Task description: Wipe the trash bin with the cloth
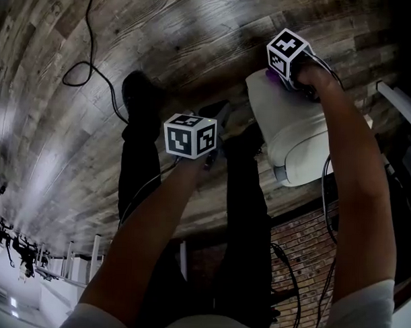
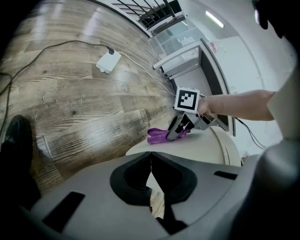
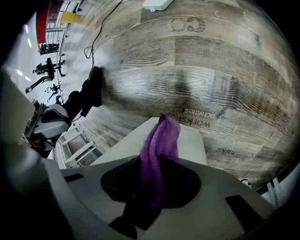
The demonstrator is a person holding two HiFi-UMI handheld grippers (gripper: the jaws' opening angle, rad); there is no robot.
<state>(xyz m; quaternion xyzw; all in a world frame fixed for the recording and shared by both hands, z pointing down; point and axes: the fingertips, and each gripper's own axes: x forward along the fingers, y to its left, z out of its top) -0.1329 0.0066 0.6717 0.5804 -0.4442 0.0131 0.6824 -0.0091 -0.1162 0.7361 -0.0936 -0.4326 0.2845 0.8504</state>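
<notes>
Cloth [image 3: 158, 145], purple and bunched into a long strip, was clamped between the jaws of the right gripper [image 3: 151, 187], and its free end lay forward on the flat, pale top of the trash bin [image 3: 190, 140]. In the left gripper view that gripper tilted down onto the far part of the bin's top, with the cloth spread under and just beyond its fingertips and touching the surface. The left gripper [image 2: 151, 187] had its jaws pressed together with nothing between them; it hung above the near side of the bin, apart from the cloth. In the head view the left gripper sat just to the left of the bin, in front of the person's legs in dark trousers [image 1: 141, 171], while the right forearm reached over the bin's rounded white body. The bin stood on a grey-brown wood-plank floor [image 2: 70, 103]. A thin cable [image 2: 56, 44] curved across the planks to a small white adapter [image 2: 108, 62], well apart from the bin. A dark shoe [image 1: 141, 90] rested on the floor near the bin.
</notes>
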